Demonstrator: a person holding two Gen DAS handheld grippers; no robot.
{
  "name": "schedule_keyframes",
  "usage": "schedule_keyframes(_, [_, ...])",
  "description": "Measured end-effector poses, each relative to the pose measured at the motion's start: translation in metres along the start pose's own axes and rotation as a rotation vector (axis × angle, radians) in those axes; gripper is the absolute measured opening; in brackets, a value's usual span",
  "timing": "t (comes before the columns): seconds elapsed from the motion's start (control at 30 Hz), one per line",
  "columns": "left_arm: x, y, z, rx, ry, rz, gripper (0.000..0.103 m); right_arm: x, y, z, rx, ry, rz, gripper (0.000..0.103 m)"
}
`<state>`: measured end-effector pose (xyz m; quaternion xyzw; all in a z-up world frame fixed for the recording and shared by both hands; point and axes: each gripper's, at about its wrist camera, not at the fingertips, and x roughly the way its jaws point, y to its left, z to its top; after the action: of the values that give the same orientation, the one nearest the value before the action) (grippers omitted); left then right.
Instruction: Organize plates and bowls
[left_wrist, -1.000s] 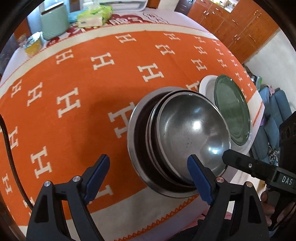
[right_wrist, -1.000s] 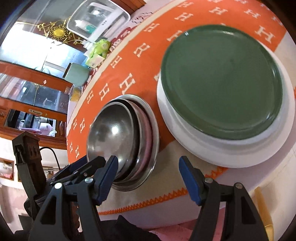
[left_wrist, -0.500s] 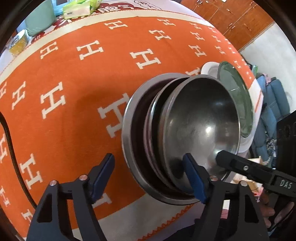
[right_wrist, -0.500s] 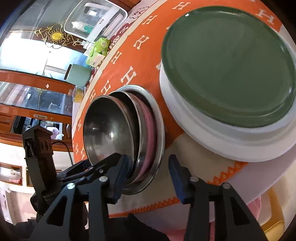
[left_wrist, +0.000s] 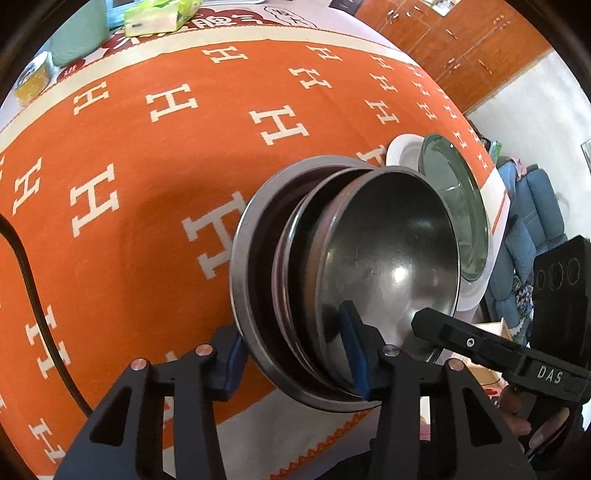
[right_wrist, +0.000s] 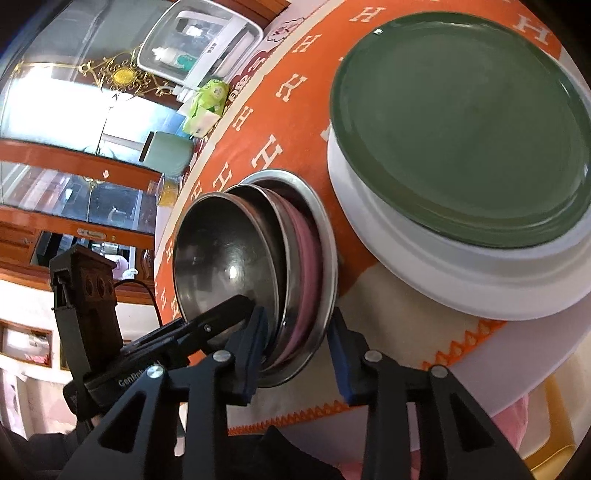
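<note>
Bowls nested in a stack near counter edge, right in front of both claws. L claw closing, stack's near rim between its pads, one pad inside top bowl, other outside. R claw closing too, straddling same rim. Green plate on white plate, just past R claw's right pad.

Both tools closing (angled downward)
</note>
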<state>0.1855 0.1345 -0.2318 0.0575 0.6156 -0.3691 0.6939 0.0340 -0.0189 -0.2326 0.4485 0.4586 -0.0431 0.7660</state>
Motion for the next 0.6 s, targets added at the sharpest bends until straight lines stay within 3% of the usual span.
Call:
schedule_keyframes(0.23, [-0.008, -0.005, -0.008, 0.011, -0.024, 0.033, 0.043, -0.004, 0.000, -0.006, -0.026, 0.003, 0.000, 0.031])
schedule_keyframes(0.6, [-0.039, -0.013, -0.022, -0.007, -0.121, 0.014, 0.043, -0.027, 0.019, -0.005, -0.125, -0.052, 0.025, 0.031])
